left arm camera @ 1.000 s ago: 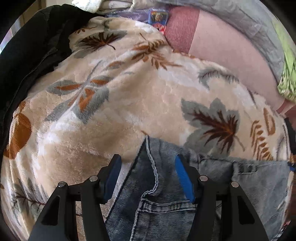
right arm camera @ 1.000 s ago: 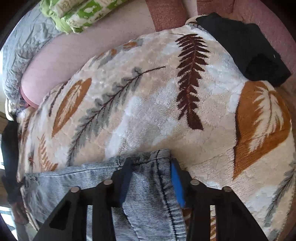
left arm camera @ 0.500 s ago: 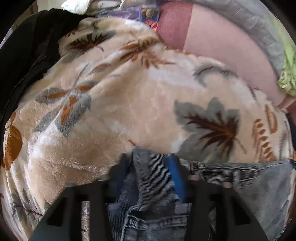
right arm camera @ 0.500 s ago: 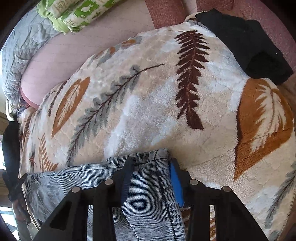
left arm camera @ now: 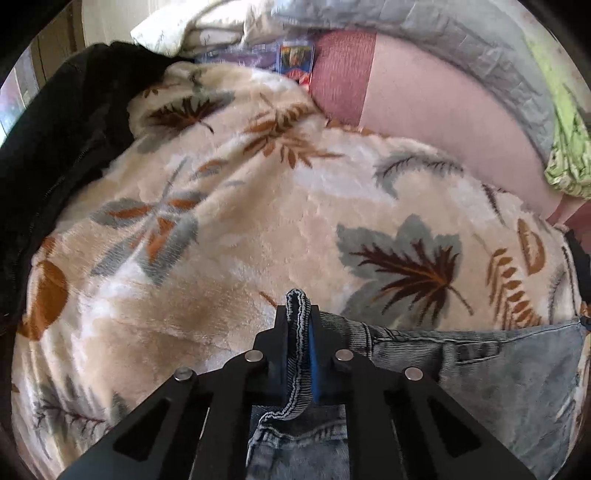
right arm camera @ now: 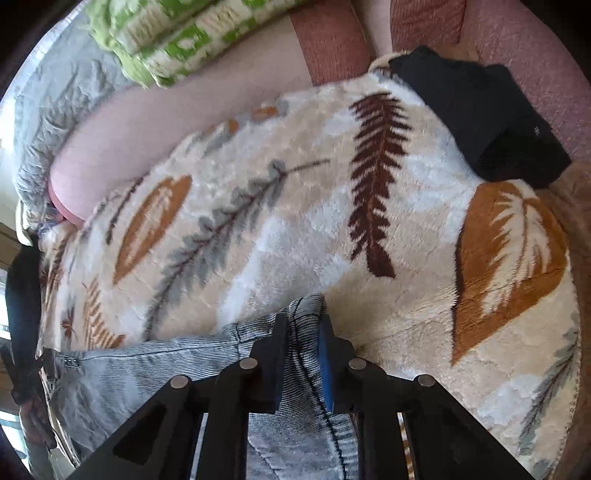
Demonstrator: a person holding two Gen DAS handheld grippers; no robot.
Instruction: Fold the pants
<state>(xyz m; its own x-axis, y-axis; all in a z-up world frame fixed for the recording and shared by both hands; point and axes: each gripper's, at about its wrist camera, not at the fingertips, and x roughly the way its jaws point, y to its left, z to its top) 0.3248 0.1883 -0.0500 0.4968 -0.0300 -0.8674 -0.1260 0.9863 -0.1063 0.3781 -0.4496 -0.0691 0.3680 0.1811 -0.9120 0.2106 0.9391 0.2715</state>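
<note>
Light blue denim pants [left arm camera: 498, 373] lie on a cream leaf-print blanket [left arm camera: 258, 206]. My left gripper [left arm camera: 298, 332] is shut on a bunched hem edge of the pants, which sticks up between the fingers. In the right wrist view the pants [right arm camera: 129, 373] stretch to the left along the blanket [right arm camera: 314, 221]. My right gripper [right arm camera: 301, 332] is shut on another edge of the pants, with the striped denim pinched between its fingers.
A black garment [left arm camera: 55, 147] lies at the left edge of the blanket. Another black cloth [right arm camera: 480, 118] lies at its far right corner. A pink sofa cushion [left arm camera: 436, 107], a grey quilt [left arm camera: 461, 33] and a green patterned cloth [right arm camera: 177, 33] are behind.
Both grippers have closed on the pants edges: the left from wide open to pinching the hem, the right narrowing onto the denim. The left pinch has lifted the cloth slightly.
</note>
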